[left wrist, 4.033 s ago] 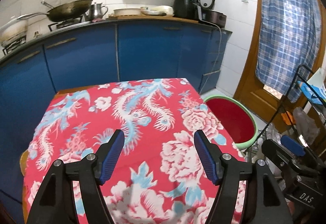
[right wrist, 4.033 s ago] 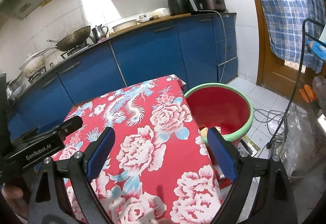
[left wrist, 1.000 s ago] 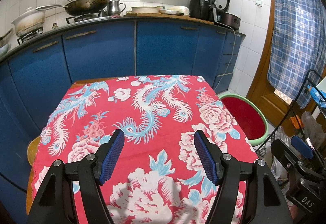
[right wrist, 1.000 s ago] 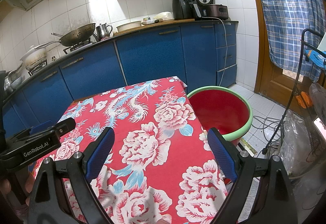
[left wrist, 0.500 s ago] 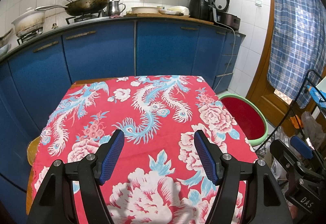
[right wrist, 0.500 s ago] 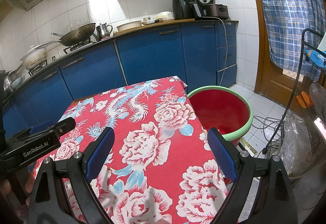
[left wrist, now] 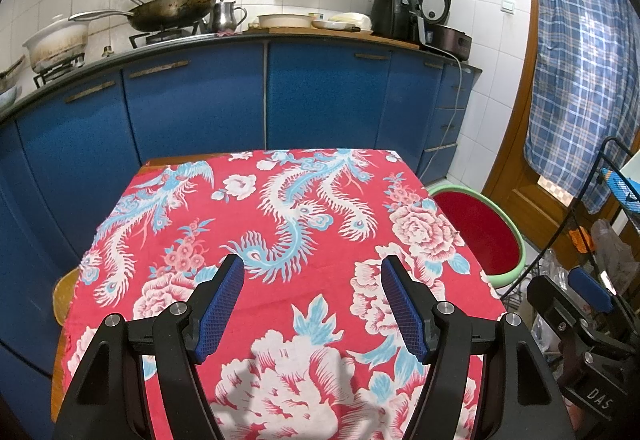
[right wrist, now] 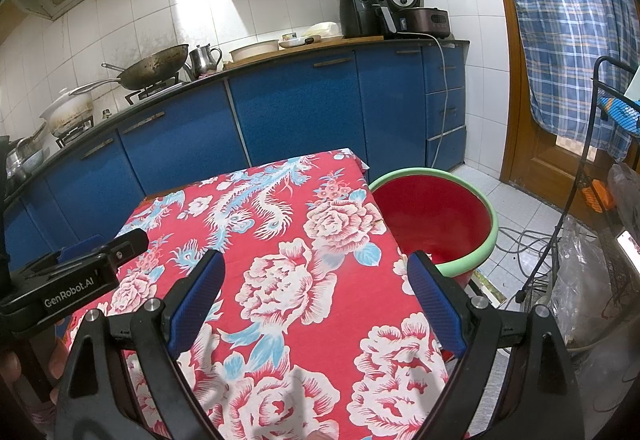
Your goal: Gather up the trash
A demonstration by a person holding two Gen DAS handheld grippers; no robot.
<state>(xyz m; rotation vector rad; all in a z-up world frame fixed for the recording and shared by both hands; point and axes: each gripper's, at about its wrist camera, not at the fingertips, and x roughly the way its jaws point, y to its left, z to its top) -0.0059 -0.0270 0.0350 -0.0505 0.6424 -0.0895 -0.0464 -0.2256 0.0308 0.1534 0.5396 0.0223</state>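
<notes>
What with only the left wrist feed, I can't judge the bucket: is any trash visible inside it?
Observer: The right wrist view shows more of the red bucket's inner wall, and it is bare. The bottom is hidden behind the tablecloth.
Operator: Anything on the floor beside it?
Observer: Cables lie on the tiles just past it.
Operator: And the right gripper?
Observer: The right gripper is open and empty, over the tablecloth.

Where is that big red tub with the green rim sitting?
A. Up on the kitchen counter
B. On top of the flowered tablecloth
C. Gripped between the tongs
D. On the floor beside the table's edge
D: the red tub stands on the tiled floor just off the edge of the table with the flowered tablecloth, lower than the tabletop.
</notes>
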